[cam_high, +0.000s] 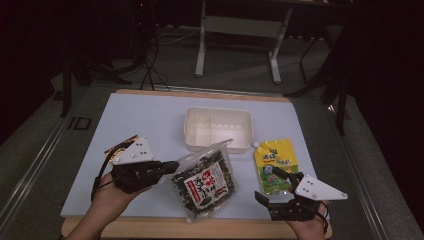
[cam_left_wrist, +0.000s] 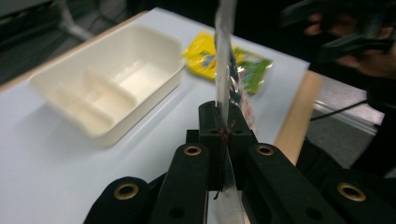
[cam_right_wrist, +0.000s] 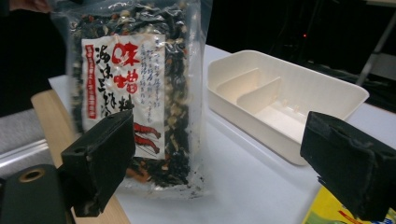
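A clear bag of dark dried food with a red and white label hangs tilted above the table's front, and my left gripper is shut on its left edge. In the left gripper view the bag's thin sealed edge runs up from between the closed jaws of my left gripper. The right gripper view shows the bag hanging to the left, beyond its own wide-apart jaws. My right gripper is open near the front right of the table, with nothing between its fingers.
A cream divided tray sits at the middle of the white board, also seen as the tray and the tray. A yellow and green pouch lies flat just right of it, beside my right gripper. A small dark packet lies at the left.
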